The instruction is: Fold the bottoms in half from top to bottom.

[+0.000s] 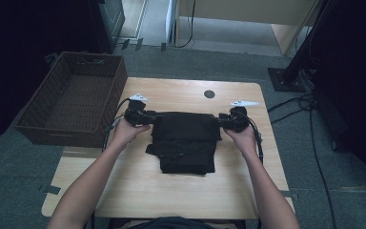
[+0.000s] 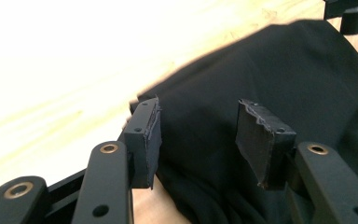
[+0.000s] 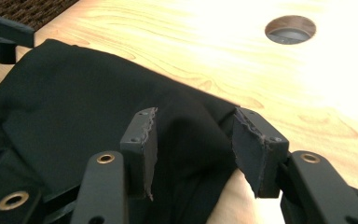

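A folded black garment [image 1: 186, 140] lies in the middle of the wooden table [image 1: 171, 191]. My left gripper [image 1: 148, 116] is at its far left corner and my right gripper [image 1: 221, 120] at its far right corner, each held in a hand. In the left gripper view the jaws [image 2: 198, 135] stand apart just over the black cloth [image 2: 279, 70], pads off it. The right gripper view gives the same picture: the jaws [image 3: 193, 144] are open above the garment's edge [image 3: 74, 88], nothing pinched. Each view catches the other gripper at the cloth's opposite corner.
A dark wicker basket [image 1: 119, 81] stands at the table's left side, partly off the edge. A round cable hole [image 1: 209, 94] sits in the tabletop beyond the garment. Cables and a stand base lie on the floor to the right.
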Motion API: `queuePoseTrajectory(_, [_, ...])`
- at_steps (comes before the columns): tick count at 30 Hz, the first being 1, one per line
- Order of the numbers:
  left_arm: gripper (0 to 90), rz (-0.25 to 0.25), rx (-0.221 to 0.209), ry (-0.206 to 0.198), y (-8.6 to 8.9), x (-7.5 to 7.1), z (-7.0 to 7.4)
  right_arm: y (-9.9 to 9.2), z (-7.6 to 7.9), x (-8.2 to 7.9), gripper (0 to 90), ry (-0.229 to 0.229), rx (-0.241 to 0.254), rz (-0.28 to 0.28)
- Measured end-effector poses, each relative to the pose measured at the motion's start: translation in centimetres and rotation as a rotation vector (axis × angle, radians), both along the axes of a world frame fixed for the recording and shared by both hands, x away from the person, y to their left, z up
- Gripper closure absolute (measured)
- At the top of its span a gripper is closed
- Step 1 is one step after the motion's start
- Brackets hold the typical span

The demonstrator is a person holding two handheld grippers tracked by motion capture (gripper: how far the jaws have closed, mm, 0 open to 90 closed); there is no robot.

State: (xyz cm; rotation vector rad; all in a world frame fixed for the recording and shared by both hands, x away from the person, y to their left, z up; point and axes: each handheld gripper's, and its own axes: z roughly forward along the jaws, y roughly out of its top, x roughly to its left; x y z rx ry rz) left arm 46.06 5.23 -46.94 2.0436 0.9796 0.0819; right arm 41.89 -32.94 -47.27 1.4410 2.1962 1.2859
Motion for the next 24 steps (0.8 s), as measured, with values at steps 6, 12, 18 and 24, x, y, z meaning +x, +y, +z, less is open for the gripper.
queuePoseTrajectory(6, [49.3,-0.001,-0.013,0.007,-0.6,1.5,-0.1,1.2,0.2,1.6,48.7,-0.01,-0.024,0.034])
queuePoseTrajectory(12, [48.9,-0.035,0.051,0.026,-1.6,1.9,-1.4,2.7,-1.3,2.6,48.5,0.041,-0.059,0.079])
queuePoseTrajectory(18, [57.9,-0.057,0.055,0.023,-1.6,1.2,-2.4,3.4,-2.4,1.8,61.2,0.047,-0.074,0.094])
queuePoseTrajectory(24, [70.6,-0.077,0.075,0.012,-1.7,0.5,-3.4,4.3,-3.3,1.4,76.9,0.059,-0.108,0.101])
